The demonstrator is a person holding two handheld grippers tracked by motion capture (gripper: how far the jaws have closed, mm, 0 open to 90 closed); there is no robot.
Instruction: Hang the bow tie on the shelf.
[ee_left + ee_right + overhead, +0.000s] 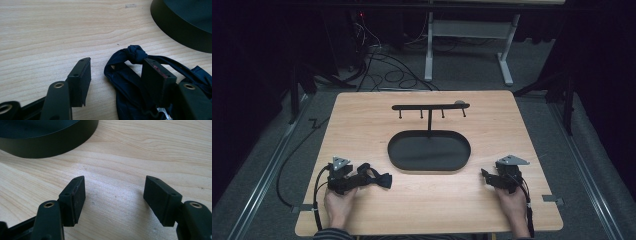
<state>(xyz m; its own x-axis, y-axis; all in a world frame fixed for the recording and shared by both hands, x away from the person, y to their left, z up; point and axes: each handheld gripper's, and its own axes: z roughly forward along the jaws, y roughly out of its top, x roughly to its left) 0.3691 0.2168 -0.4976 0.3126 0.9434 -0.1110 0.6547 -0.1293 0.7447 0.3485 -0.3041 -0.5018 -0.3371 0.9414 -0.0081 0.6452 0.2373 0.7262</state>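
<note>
Beside the left gripper (113, 68), whose fingers stand spread, a dark blue fabric tie (130, 75) lies limp on the surface (50, 30). I judge it light, soft, slippery; I'd pinch its knot. Right gripper (113, 187) sits released, holding nothing.

Wooden table (362, 115), black oval stand (429, 150), dark knotted tie (377, 177)

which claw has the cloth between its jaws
The left claw: a dark blue knotted cloth lies between its open jaws. The right claw has bare table.
</note>
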